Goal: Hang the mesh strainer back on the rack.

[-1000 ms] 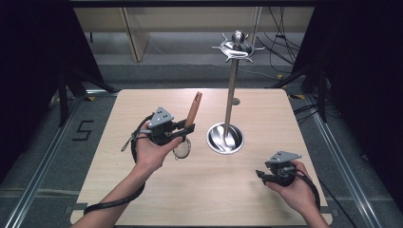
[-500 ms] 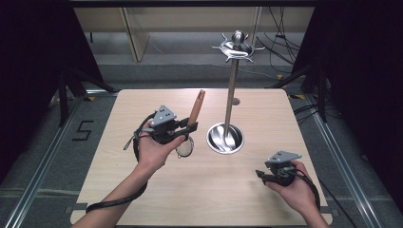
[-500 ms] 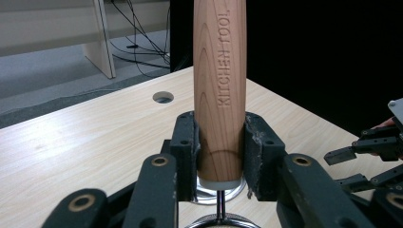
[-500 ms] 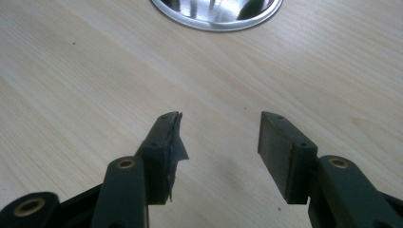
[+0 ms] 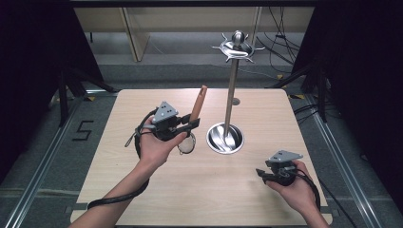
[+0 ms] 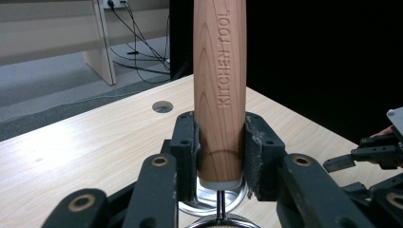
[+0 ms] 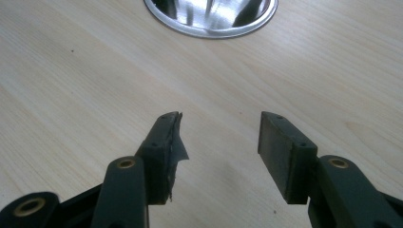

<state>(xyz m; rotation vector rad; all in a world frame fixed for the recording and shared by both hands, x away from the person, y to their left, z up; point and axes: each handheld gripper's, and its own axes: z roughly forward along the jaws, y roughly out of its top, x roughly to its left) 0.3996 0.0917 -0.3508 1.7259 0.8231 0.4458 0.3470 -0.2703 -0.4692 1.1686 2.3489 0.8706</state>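
**Strainer with wooden handle: lifted a little higher, rack not yet reached**

The strainer (image 5: 187,142) sits pinched in the left tool (image 5: 189,125), jaws pressed onto the wooden handle (image 6: 219,90) just above its metal ferrule. In the left gripper view the handle stands upright between the pads, "KITCHEN TOOL" stamped along it. The mesh bowl hangs below the jaws, just left of the rack's round steel base (image 5: 225,138).

Change over the last second: the handle's tip has crept slightly up and toward the rack's pole (image 5: 231,97); the grip looks the same. The right tool (image 5: 262,172) has not shifted. It rests low over the counter (image 5: 142,199), nearer the person than the base, jaws spread and holding nothing, as the right gripper view confirms.

Judgement: this is a slow carry phase. The hooked crown (image 5: 237,47) at the pole's top is well above the strainer, so most of the lift remains. The handle end would need to meet a hook; whether it has a hanging hole, I cannot tell.
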